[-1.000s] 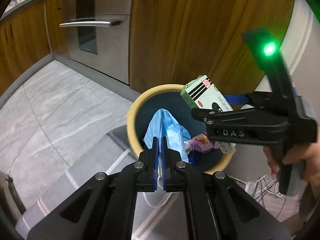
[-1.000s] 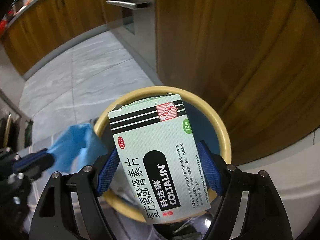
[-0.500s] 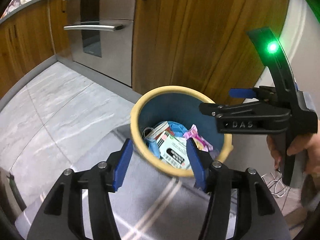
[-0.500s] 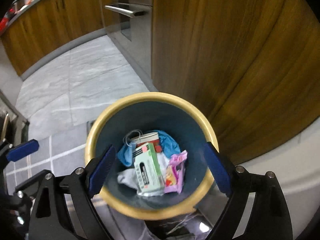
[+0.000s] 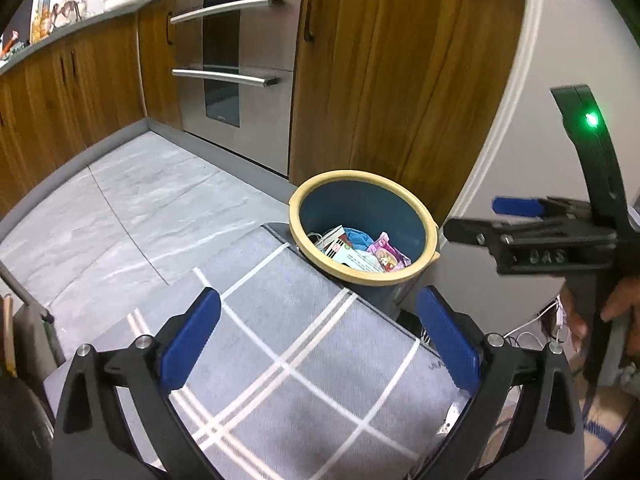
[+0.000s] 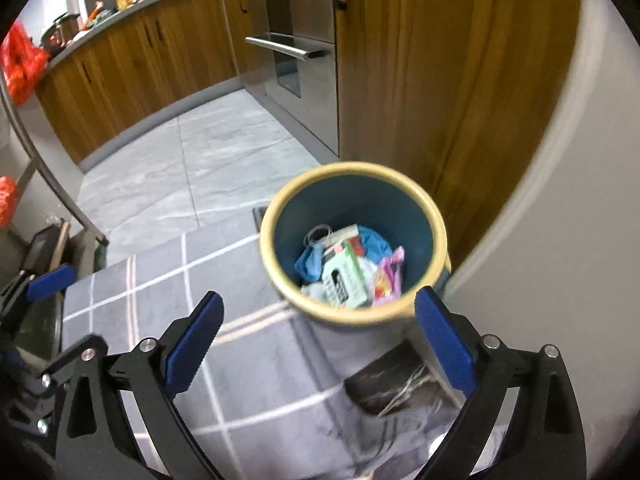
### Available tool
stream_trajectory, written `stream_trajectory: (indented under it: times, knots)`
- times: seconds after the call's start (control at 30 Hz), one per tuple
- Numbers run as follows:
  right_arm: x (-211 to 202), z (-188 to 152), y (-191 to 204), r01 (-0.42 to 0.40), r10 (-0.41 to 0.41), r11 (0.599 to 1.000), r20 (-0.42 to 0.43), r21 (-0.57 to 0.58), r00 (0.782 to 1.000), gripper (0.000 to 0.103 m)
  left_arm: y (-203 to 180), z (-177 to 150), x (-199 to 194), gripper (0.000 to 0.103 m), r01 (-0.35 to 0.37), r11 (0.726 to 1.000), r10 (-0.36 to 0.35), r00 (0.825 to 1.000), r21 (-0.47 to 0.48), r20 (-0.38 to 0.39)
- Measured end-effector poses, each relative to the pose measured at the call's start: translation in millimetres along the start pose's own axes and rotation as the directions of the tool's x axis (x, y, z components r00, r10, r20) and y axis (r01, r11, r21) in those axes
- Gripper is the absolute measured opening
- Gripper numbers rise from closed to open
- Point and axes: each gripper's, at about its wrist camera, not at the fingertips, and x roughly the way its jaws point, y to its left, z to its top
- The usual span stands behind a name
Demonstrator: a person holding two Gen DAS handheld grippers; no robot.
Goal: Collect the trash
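Both grippers are spread wide and carry nothing: left gripper (image 5: 318, 338), right gripper (image 6: 320, 340). Ahead at twelve o'clock stands the trash bin (image 6: 280, 216), holding the medicine box (image 6: 346, 276), long axis toward six; right gripper seems nearer.

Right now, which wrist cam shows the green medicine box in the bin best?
Right wrist: it looks down into the bin, so the green medicine box shows nearly whole. The left wrist view is shallower; the near rim hides most of the box.
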Motion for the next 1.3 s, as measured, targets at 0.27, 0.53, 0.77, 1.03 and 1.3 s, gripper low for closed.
stream_trajectory:
  times: [0.27,0.53,0.77,1.03,1.3]
  knots:
    - [-28,-40,2,0.084,-0.087,0.994,0.028,0.071,0.996,0.098,0,-10,-15,0.097,-0.042,0.999,0.044,0.997,-0.034,0.062]
    - [-27,-42,0,0.110,-0.114,0.991,0.042,0.082,0.993,0.098,0,-14,-11,0.097,-0.092,0.995,0.094,0.993,-0.039,0.071]
    - [-29,-42,14,0.111,-0.112,0.994,0.069,0.023,0.991,0.098,-1,-13,-8,0.097,-0.108,0.994,0.110,0.992,-0.024,0.068]
    - [-30,-41,16,0.108,-0.109,0.994,0.073,0.018,0.991,0.098,-2,-14,-10,0.097,-0.118,0.993,0.119,0.990,-0.021,0.070]
    - [-30,-42,17,0.109,-0.110,0.994,0.074,0.017,0.991,0.098,-4,-15,-11,0.097,-0.119,0.993,0.119,0.991,-0.009,0.064]
